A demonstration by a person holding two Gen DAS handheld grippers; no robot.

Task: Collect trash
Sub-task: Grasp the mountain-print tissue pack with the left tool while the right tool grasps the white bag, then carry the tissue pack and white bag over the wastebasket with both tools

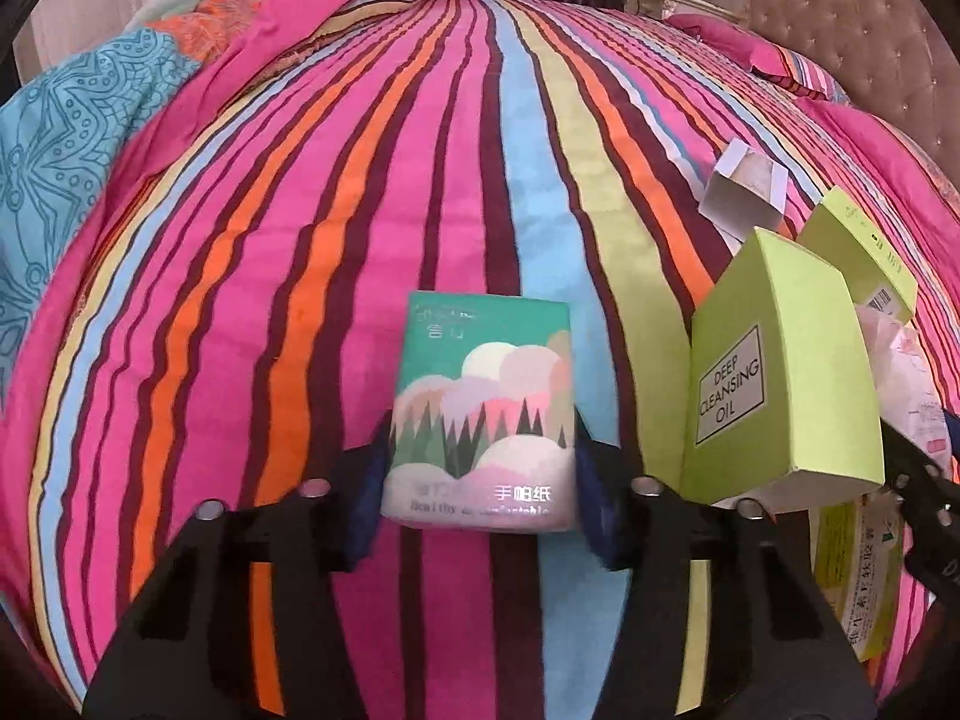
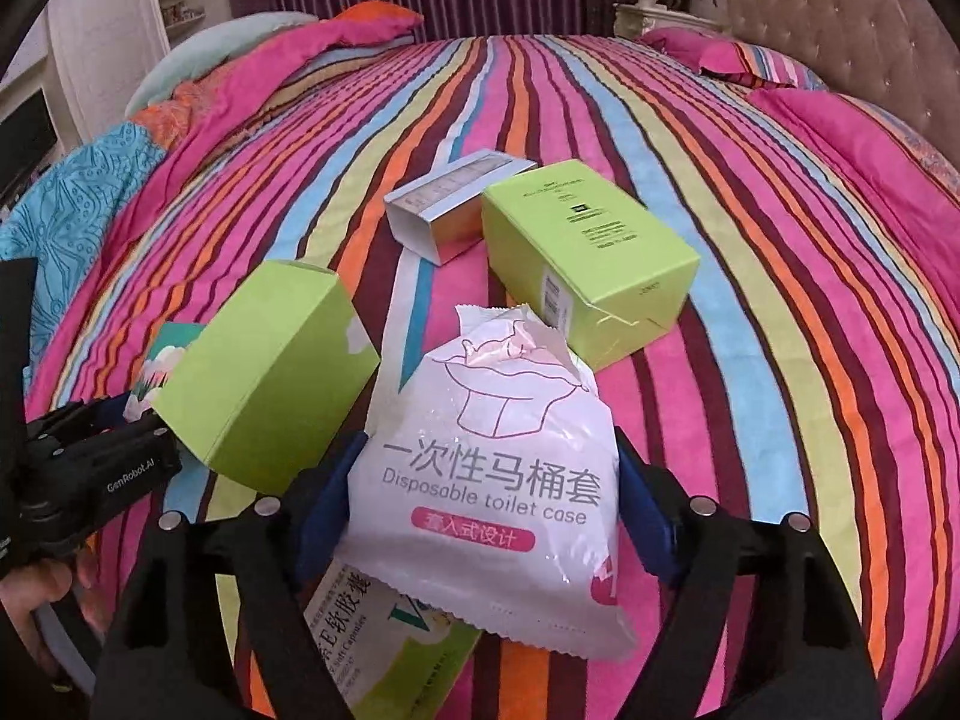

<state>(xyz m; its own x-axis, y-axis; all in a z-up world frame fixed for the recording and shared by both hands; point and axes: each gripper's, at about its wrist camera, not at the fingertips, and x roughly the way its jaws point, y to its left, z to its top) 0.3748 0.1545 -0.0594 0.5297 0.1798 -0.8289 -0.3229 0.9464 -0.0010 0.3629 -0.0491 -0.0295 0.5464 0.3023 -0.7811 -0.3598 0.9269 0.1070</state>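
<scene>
Your left hand-held gripper [image 1: 480, 480] is pinching the tissue pack [image 1: 480, 414]: blue pads [image 1: 594, 498] press on both of its sides, and the pack stands upright on the striped bed cover [image 1: 360, 210].

Your right hand-held gripper [image 2: 483, 498] has the white toilet-cover bag [image 2: 486, 480] between its pads [image 2: 327, 498]. Both pads sit against the bag's sides, so it reads as pinching the bag. The bag's torn top points away from you; its lower edge overlaps a flat capsule box [image 2: 384, 654] lying on the bed.

Rest of the trash, right wrist view:
- green box [image 2: 270, 372] tilted, just left of the bag, leaning near the left gripper body
- second green box [image 2: 588, 258] lying flat beyond the bag, barcode end toward you
- silver sleeve box [image 2: 450, 210] open-ended, just beside the second green box, on its left
- paper strip [image 2: 408, 300] running from the sleeve box down toward the bag

Left wrist view: the tilted green box reads "DEEP CLEANSING OIL" and stands just right of the tissue pack, not touching it as far as I can tell.

Folded quilt [image 1: 90, 138] piled at the far left of the bed, pillow [image 2: 732, 60] at the far right by the tufted headboard [image 2: 840, 30]. Your fingers [image 2: 36, 594] show at the left edge of the right wrist view, wrapped round the left gripper's handle.
</scene>
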